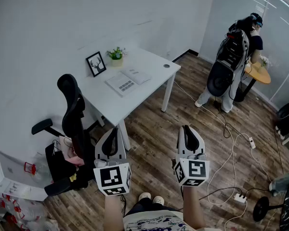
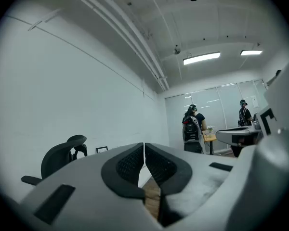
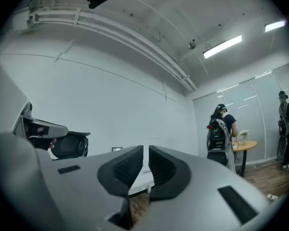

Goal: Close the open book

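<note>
The open book (image 1: 127,81) lies flat on the white desk (image 1: 111,106), pages up, near the desk's middle. Both grippers hang level over the wooden floor, well short of the desk and apart from the book. In the left gripper (image 1: 111,131) (image 2: 144,146) the dark pads meet at the tips with nothing between them. The right gripper (image 1: 188,129) (image 3: 146,149) shows only a thin slit between its pads and holds nothing. The gripper views do not show the book itself; the right gripper view has the desk's edge (image 3: 140,178) low between the jaws.
A black office chair (image 1: 73,113) stands at the desk's left end, close to the left gripper. A framed picture (image 1: 96,63) and a small plant (image 1: 116,55) sit at the desk's back. A person (image 1: 233,61) stands by a round table (image 1: 261,74). Cables and a power strip (image 1: 240,198) lie at right.
</note>
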A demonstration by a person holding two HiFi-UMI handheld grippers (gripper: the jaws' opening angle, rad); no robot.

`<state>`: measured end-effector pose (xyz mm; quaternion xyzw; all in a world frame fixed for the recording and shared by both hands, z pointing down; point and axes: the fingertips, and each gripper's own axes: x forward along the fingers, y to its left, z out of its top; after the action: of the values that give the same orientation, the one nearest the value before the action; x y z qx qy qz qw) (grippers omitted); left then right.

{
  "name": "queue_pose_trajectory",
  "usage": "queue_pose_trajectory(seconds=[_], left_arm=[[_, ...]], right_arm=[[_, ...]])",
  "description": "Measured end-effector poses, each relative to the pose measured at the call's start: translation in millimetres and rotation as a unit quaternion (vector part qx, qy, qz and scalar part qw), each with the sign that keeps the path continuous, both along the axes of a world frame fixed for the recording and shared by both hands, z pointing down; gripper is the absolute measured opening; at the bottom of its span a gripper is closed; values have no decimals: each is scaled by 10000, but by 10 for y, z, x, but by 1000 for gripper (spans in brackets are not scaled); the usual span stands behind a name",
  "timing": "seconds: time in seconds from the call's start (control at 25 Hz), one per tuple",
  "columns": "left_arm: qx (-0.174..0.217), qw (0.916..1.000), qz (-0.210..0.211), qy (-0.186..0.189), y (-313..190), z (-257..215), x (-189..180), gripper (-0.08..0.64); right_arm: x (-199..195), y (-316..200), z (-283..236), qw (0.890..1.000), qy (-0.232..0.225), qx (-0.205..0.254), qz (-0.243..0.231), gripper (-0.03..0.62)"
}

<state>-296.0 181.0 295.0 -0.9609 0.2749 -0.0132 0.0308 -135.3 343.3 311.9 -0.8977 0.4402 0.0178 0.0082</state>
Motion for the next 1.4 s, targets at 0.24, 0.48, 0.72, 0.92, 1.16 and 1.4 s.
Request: queue_pose_trajectory(seconds=[0.24,0.48,0.72,0.92,1.16,1.4], left_arm=[[-6,10000,-21,1,-13,3,-2,28],[-21,10000,-34,-14,-23,30,7,28],[-40,10000,-49,23,-78,20,22,29],[-37,10000,-15,48,-144,31,50,28],[-25,10000,44,44,-262,77,69,28],[-56,9999,138,4,-331,138,55,28]], right_arm=[[3,-14,-12,10000,-3,-2,-16,52],[18,-32,17,10000,-9,-29,-21,52],[19,-94,-4,10000,28,22,-76,52],[-4,-219,-19,9998,100,16,-176,54],[-52,-421,58,9995,-21,-1,-331,120],[-131,-473,98,9996,-22,-20,-283,144]])
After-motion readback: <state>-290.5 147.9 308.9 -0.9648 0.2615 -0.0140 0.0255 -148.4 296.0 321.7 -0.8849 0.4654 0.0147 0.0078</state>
